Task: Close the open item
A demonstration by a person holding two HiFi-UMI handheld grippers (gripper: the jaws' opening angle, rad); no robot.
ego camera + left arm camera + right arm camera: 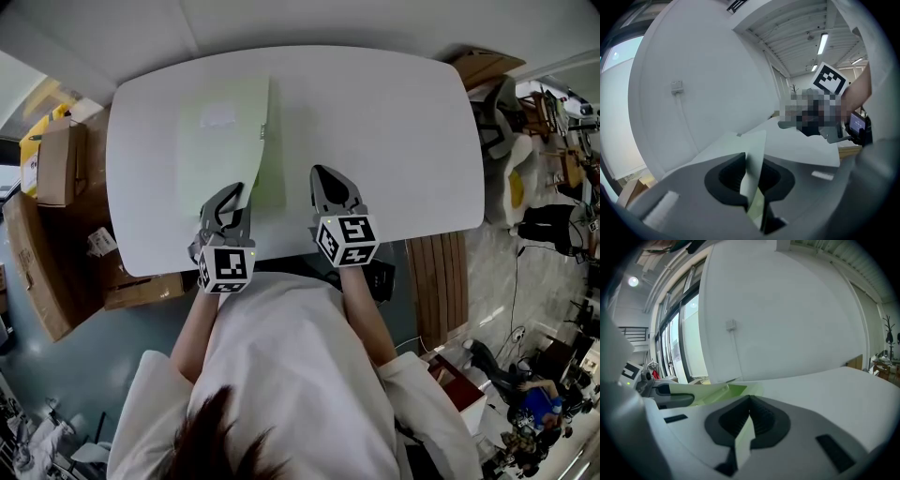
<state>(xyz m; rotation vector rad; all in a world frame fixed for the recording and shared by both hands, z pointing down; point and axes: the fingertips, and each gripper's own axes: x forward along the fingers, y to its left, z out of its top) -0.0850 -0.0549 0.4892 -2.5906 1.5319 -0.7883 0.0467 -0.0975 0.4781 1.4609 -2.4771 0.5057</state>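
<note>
Nearest the camera, the person's forearms are reaching out from white sleeves (281, 375) over the near edge of the white table (403, 122), each hand carrying a gripper topped by a marker cube. The left gripper (230, 195) is clamping its jaws on the lifted cover sheet (757, 154) of a pale green document folder (220, 141). In the left gripper view this sheet is standing on edge between the ribbed pads, pinched there, and rising past the fingertips. The right gripper (325, 176) is sitting just to the right of the left gripper's fingers, apart from the folder, with its tips pointing away from the person over bare tabletop. Its jaws are pressing together. A narrow pale green strip (743, 439) is showing in the seam between them, and what it is cannot be told. The folder is lying open on the table, extending from the left fingertips away from the person. Its back panel is lying flat, with a whitish label (217, 117) well beyond the fingers, while the cover is standing raised along the right side, between the two grippers. Left of the left fingers, off the table, cardboard boxes (56, 164) are standing on the floor. Beyond both sets of fingertips, a white wall (708, 70) is rising past the table's far edge.
</note>
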